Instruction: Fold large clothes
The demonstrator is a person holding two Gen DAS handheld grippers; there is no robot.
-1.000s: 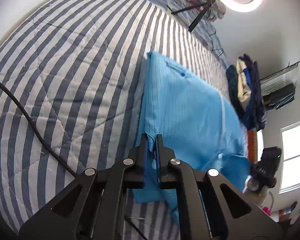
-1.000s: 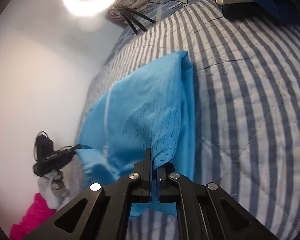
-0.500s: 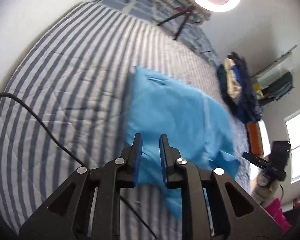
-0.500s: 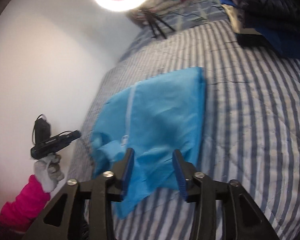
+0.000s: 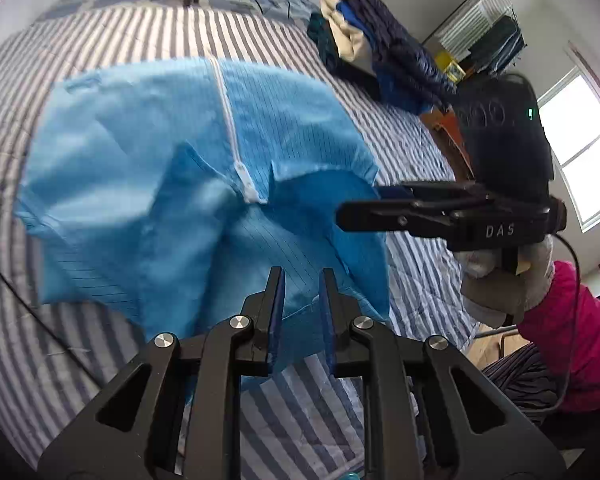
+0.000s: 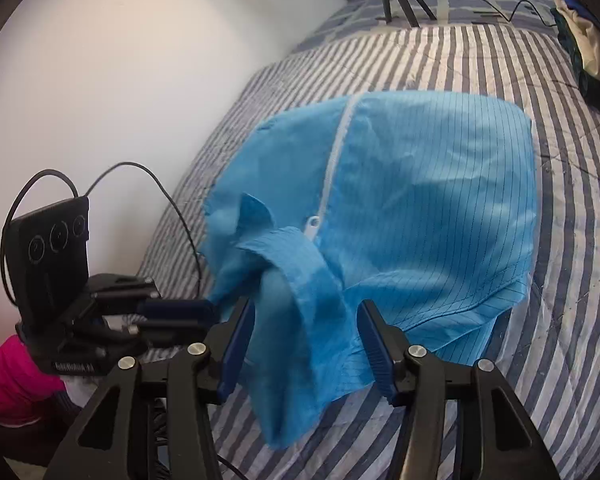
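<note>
We see both jaws free of blue garment: left gripper narrow, right gripper wide. Loose collar flap near bed front edge; we risk snagging it, undoing fold.

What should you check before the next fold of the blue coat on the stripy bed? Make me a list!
1. Left gripper let go: ok, jaws apart, pads not pressing cloth.
2. Right gripper let go: ok, jaws wide apart.
3. Blue coat lying flat: not ok, the near end is rumpled and its collar sticks up.
4. White zipper straight: ok as far as it shows.
5. Stack of clothes clear of the coat: ok, it sits apart.
6. Striped bedspread smooth under the coat: cannot tell.
</note>
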